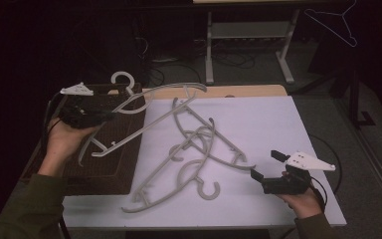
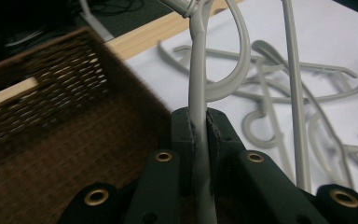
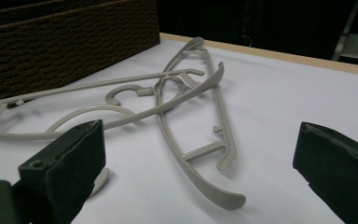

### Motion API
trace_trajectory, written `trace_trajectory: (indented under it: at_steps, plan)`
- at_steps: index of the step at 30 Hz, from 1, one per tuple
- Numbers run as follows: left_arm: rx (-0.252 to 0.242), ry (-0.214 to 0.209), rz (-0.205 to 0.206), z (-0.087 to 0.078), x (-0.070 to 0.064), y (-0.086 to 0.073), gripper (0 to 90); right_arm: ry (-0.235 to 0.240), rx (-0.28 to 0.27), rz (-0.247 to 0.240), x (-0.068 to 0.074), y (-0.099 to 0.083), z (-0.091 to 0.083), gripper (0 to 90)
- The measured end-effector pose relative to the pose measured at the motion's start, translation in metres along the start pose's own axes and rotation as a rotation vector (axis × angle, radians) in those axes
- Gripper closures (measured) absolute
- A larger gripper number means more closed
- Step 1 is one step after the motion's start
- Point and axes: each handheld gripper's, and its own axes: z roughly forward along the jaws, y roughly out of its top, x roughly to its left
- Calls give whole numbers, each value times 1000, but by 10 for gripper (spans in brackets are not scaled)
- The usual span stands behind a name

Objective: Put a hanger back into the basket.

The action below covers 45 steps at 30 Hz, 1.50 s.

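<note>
The left tongs [image 1: 107, 115] are pressed together on the grey bar of a held hanger [image 1: 144, 112], which runs straight up between the two jaws in the left gripper view [image 2: 198, 126]. The hanger is lifted off the table, its white hook [image 1: 123, 79] above the far edge of the wicker basket [image 1: 104, 164] and its long arm reaching out past the tongs over the white table [image 1: 278, 129]. The right tongs [image 1: 267, 164] stand wide apart and grip nothing, hovering low over the table's near right part.

Ahead of the right tongs lies a tangle of loose hangers [image 1: 199, 149], crossed over one another; the right gripper view shows them [image 3: 182, 102] lying flat between the tongs and the basket [image 3: 65, 42]. The basket sits directly beneath the left tongs.

The left hand [image 1: 67, 139] holds its gripper raised and level, forearm coming up along the basket's near side. The right hand [image 1: 303, 199] rests low at the table's near right corner, its gripper aimed toward the pile.
</note>
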Motion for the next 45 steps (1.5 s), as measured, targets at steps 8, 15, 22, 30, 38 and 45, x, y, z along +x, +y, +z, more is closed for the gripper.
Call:
trace_trajectory:
  at_steps: [8,15,22,30,38,45]
  plan:
    - [-7,58,-47,-17,28,-18,830,-1,8,-1,1,-1,1,19]
    - [-3,111,-75,-33,47,-33,830,-4,8,2,0,-1,1,19]
    - [4,171,-102,-50,65,-47,830,-7,9,3,1,-1,1,19]
    - [14,228,-134,-68,82,-60,830,-9,11,0,1,-1,2,19]
    - [47,285,-150,-73,95,-72,830,-12,13,-1,0,-1,2,19]
    - [76,307,-152,-70,99,-77,830,-13,13,2,0,-2,2,19]
